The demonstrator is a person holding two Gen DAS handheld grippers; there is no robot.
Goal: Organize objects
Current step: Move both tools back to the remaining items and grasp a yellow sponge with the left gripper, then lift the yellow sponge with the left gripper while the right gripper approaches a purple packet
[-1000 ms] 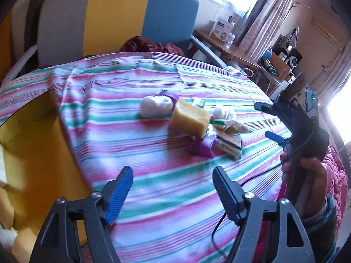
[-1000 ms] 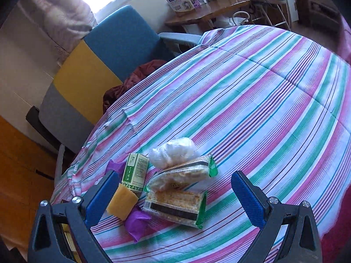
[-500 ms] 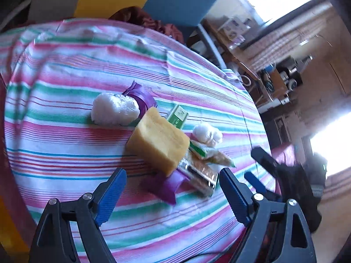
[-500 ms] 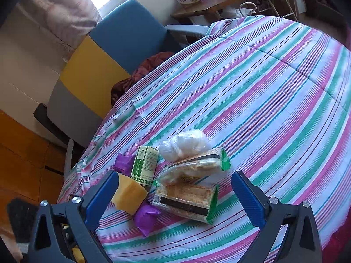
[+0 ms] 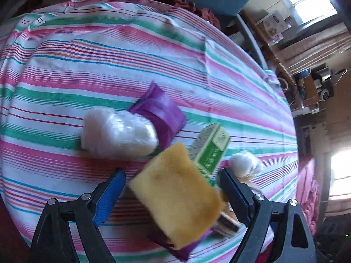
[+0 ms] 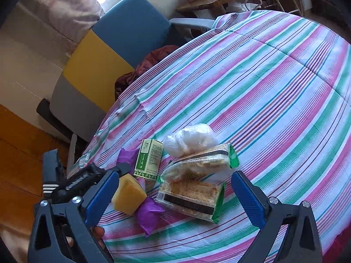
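The left gripper (image 5: pixel 171 188) stands wide and holds nothing, and its jaws have just been opening; the sponge (image 5: pixel 175 199) lies between them with neither pad on it. Taken left to right in the left wrist view, the pile on the striped cloth (image 5: pixel 109 50) runs so: a white bag (image 5: pixel 116 131) at about ten o'clock of the sponge, a purple pouch (image 5: pixel 162 114) touching the bag's right end, the sponge itself, a green box (image 5: pixel 208 151) leaning at the sponge's one o'clock, and a small white bundle (image 5: pixel 244 162) at three o'clock. A second purple pouch (image 6: pixel 149 215) sits partly under the sponge's near edge. The sponge looks light, soft and springy, with a rough face that should not slip; a squeeze across its two flat sides, near the middle, seems the safest hold, since it will give before it firms up. The box may topple as the sponge lifts. The right gripper (image 6: pixel 175 197) is also unclenched and empty, hanging above two cracker packs (image 6: pixel 193 195), which look crisp and likely to crumble under a hard pinch.
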